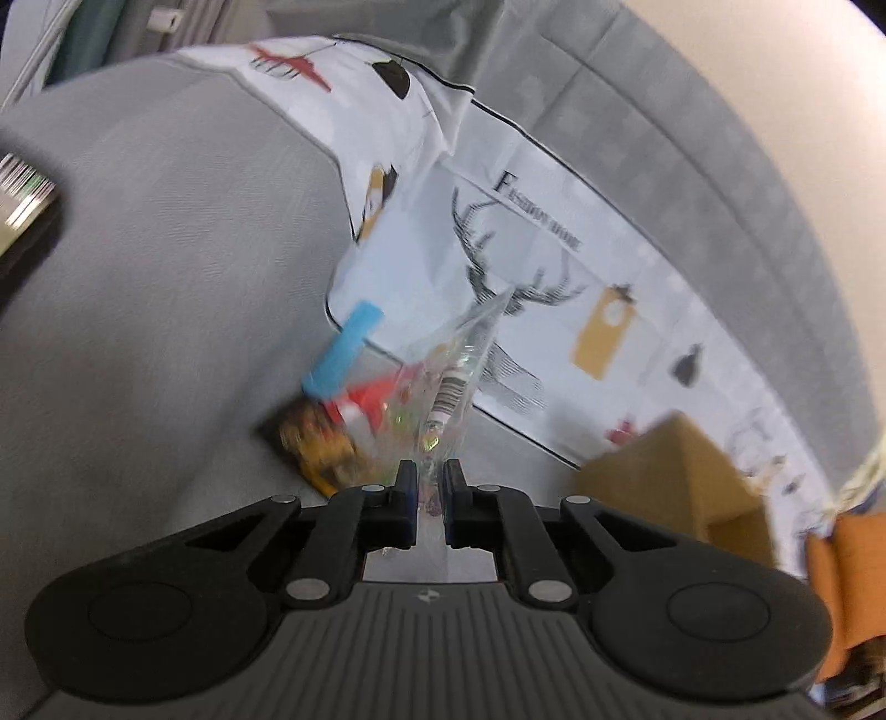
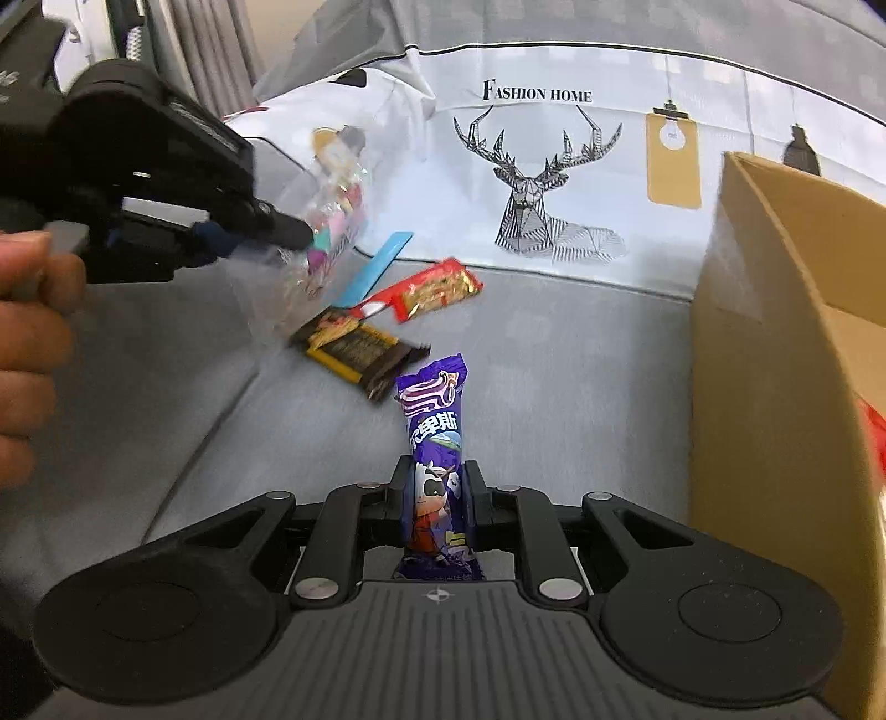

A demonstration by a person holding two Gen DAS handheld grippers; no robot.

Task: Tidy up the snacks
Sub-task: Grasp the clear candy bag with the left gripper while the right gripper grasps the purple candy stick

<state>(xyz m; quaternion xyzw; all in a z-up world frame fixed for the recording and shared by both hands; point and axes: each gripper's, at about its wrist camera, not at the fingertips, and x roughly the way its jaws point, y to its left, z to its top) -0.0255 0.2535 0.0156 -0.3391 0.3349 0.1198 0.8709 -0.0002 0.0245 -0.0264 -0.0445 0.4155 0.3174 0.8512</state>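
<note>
We grip the purple bar (image 2: pixel 434 476) in our right gripper (image 2: pixel 436 479), long axis pointing straight ahead; the box (image 2: pixel 775 387) stands just to its right; our left gripper (image 1: pixel 429 487), farther off, pinches the clear bag (image 1: pixel 443 387).

A grey bedsheet (image 2: pixel 554 360) covered the surface, and behind it lay a white printed cover (image 2: pixel 554 183) bearing a line-drawn stag (image 2: pixel 534 183), the words "Fashion Home" (image 2: pixel 537 93) and a yellow tag motif (image 2: pixel 673 160), with a second printed pillow (image 1: pixel 354 105) and grey curtain folds (image 2: pixel 210 50) beyond.
</note>
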